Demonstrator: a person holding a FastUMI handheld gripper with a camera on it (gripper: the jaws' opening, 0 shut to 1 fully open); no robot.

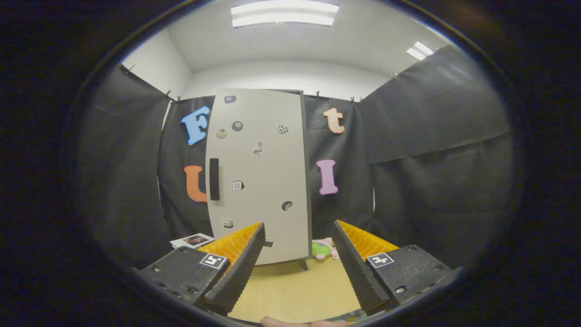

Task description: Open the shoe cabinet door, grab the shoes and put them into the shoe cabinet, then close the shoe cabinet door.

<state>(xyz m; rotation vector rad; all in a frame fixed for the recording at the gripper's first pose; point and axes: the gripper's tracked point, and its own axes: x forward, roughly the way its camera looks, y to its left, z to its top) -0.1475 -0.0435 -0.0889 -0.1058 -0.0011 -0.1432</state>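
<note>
The shoe cabinet [258, 177] stands upright beyond my fingers, a tall grey box with several small stickers on its shut door. A black vertical handle [214, 179] sits on the door's left side. A small green and pink shoe [323, 249] lies on the wooden floor at the cabinet's right foot, just beyond my right finger. My gripper [299, 229] is open, well short of the cabinet, with nothing between its fingers.
A flat printed booklet [193, 240] lies on the floor left of the cabinet. The light wooden floor [295, 286] stretches between the fingers and the cabinet. Black cloth walls close in on both sides. Part of a hand [299, 323] shows below the fingers.
</note>
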